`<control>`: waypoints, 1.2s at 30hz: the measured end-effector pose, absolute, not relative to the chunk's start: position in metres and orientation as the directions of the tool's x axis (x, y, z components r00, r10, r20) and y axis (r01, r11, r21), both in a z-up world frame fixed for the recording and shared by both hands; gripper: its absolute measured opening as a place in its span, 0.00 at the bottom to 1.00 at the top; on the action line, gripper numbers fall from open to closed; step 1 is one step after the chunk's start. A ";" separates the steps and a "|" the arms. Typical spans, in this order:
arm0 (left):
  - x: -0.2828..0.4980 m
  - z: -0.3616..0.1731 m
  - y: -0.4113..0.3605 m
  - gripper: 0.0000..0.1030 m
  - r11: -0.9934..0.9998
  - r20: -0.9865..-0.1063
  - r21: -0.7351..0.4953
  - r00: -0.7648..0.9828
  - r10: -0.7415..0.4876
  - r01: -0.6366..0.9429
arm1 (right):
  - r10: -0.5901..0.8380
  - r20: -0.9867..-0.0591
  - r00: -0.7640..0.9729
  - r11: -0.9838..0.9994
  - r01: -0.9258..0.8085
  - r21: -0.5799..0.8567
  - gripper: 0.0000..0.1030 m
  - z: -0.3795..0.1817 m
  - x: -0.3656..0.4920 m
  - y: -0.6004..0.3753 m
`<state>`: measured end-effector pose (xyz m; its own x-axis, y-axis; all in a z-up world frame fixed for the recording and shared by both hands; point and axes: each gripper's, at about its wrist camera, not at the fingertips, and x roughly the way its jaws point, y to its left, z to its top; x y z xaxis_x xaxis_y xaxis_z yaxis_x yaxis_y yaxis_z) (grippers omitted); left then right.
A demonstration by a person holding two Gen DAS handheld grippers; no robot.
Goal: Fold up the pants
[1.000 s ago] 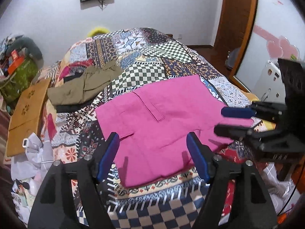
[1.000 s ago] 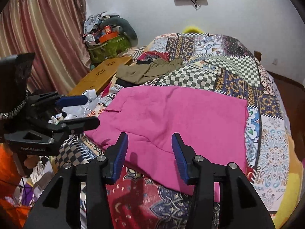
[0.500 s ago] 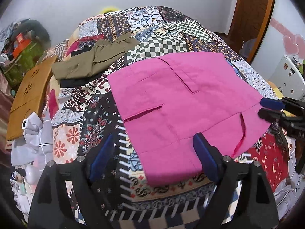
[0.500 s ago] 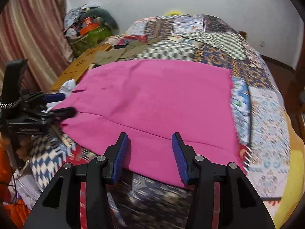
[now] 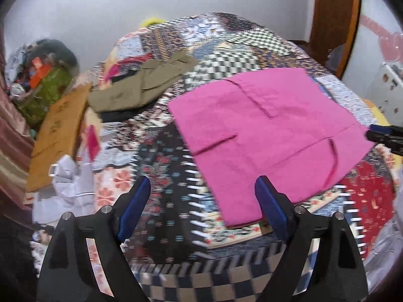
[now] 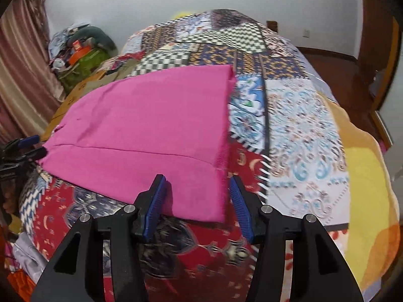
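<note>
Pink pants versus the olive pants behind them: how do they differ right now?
The pink pants lie spread flat near the bed's front edge, between both open claws; the olive pants sit farther back toward the left side, in a rumpled, loosely folded heap atop something dark. Pink covers far more quilt. Neither is gripped; both rest on the patchwork quilt.

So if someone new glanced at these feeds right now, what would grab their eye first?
The bright pink pants, spread flat across the near end of the patchwork bedspread. Next, the open right gripper straddling their near corner, and olive pants heaped farther back on the left.
</note>
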<state>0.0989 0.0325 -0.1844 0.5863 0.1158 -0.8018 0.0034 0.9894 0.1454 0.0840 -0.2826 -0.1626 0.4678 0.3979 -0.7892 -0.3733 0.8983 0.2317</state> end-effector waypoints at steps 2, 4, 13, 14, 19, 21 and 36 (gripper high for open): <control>0.099 -0.184 0.041 0.84 0.983 -0.792 0.182 0.586 0.169 -0.037 | 0.371 -0.800 0.472 0.906 -0.371 0.202 0.47 -0.162 0.085 -0.287; 0.103 -0.184 0.055 0.84 0.984 -0.799 0.163 0.576 0.174 -0.071 | 0.366 -0.807 0.464 0.908 -0.370 0.199 0.47 -0.161 0.087 -0.291; 0.139 -0.168 0.091 0.84 0.979 -0.789 0.127 0.582 0.196 -0.157 | 0.336 -0.799 0.500 0.923 -0.344 0.173 0.51 -0.138 0.108 -0.299; 0.146 -0.166 0.092 0.84 0.980 -0.788 0.119 0.585 0.190 -0.158 | 0.337 -0.792 0.509 0.923 -0.344 0.172 0.51 -0.135 0.112 -0.299; 0.183 -0.164 0.101 0.84 0.984 -0.798 0.065 0.584 0.149 -0.164 | 0.349 -0.774 0.528 0.920 -0.350 0.175 0.51 -0.126 0.142 -0.291; 0.198 -0.168 0.105 0.84 0.985 -0.807 0.038 0.577 0.128 -0.166 | 0.354 -0.772 0.528 0.917 -0.358 0.176 0.51 -0.125 0.155 -0.286; 0.252 -0.230 0.118 0.81 0.949 -0.886 -0.253 0.439 -0.150 -0.186 | 0.388 -0.813 0.434 0.903 -0.355 0.241 0.52 -0.170 0.261 -0.259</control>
<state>0.2516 0.1179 -0.2305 0.4393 -0.1501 -0.8857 -0.1860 0.9494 -0.2531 0.2609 -0.2592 -0.1704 0.4342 0.3879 -0.8130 -0.3547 0.9032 0.2415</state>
